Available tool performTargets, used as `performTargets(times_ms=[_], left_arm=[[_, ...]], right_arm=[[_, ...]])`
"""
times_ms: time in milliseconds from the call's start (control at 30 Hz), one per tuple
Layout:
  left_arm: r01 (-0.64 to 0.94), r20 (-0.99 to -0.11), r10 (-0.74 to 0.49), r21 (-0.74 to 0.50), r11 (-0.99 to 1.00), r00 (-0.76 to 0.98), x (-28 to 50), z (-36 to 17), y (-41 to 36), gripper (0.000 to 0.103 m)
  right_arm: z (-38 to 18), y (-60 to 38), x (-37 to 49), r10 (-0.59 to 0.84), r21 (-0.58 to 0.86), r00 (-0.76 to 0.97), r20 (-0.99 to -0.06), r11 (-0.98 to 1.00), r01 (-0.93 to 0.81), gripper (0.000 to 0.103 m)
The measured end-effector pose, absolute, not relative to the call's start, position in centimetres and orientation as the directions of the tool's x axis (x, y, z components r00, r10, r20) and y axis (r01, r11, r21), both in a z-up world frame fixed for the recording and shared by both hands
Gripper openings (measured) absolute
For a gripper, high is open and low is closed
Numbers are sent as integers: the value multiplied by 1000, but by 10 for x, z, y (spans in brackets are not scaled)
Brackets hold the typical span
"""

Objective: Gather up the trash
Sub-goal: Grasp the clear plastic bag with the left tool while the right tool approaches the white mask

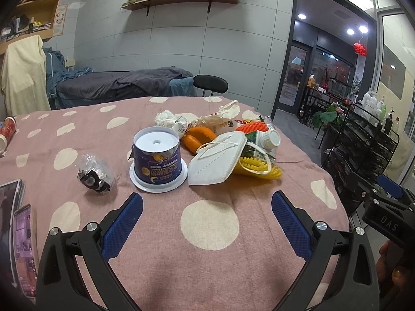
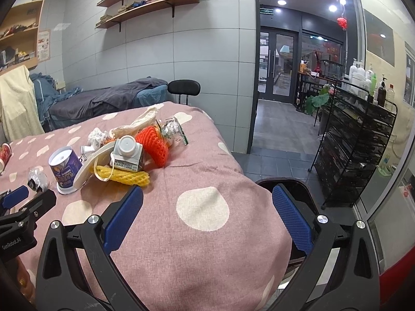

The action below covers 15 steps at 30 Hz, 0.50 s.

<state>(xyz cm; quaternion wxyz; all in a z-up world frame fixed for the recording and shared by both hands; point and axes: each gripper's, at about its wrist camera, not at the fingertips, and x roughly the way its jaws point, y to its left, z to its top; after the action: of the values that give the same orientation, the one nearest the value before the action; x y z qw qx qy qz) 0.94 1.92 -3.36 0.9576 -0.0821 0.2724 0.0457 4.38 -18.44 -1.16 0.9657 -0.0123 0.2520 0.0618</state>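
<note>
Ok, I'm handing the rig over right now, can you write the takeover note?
Left gripper: open, empty, over the tablecloth.
Right gripper: open, empty, near the table's right edge.
Trash, all on the table: blue cup upside down, crumpled plastic wrapper to its left, face mask, small carton, yellow foam net, orange foam net, tissues behind.
Done: nothing collected.
Left: everything; no bin in view.

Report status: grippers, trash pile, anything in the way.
Left gripper open, empty, above the tablecloth. Right gripper open, empty, near the table edge. Trash untouched: cup, face mask, carton. Nothing blocks the approach.
</note>
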Motion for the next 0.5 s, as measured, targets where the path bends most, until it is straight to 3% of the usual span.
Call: performTargets(times_ms=[500], left_arm=[[-303,-596,119,-219,927,794,7,-39,113,95]], right_arm=[[-16,-146,76,227,-13,812,-537,961,-278,98]])
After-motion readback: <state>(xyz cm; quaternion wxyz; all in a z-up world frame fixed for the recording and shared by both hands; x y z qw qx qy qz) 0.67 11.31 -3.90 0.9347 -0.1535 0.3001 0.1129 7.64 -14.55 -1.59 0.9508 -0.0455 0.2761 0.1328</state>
